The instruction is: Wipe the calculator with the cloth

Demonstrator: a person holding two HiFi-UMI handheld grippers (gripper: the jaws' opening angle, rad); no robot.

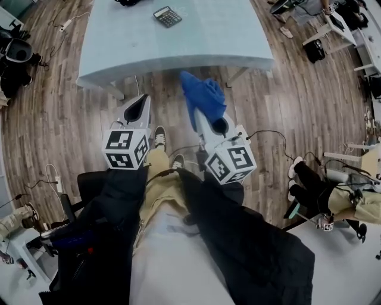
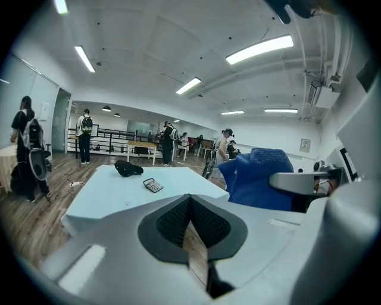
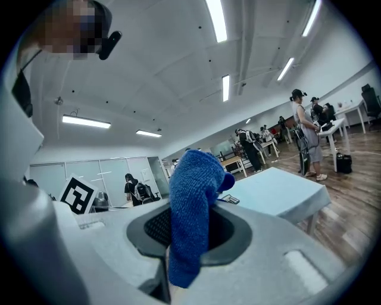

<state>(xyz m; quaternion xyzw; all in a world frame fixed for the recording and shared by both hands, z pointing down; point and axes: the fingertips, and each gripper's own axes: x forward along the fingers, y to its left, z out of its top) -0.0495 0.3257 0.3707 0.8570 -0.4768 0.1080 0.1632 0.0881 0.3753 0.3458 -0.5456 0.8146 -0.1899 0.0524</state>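
Head view | one calculator | one cloth clamped in right gripper | left gripper closed

The right gripper had its jaws closed on the blue cloth, which stood upright between them and folded over at the top. Beyond it, the calculator lay on the pale desk, partly hidden by the cloth.

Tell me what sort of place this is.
Probably a large open lab or workshop hall: long strip lights overhead, a wood-plank floor with trailing cables, and people with backpacks standing among scattered tables.
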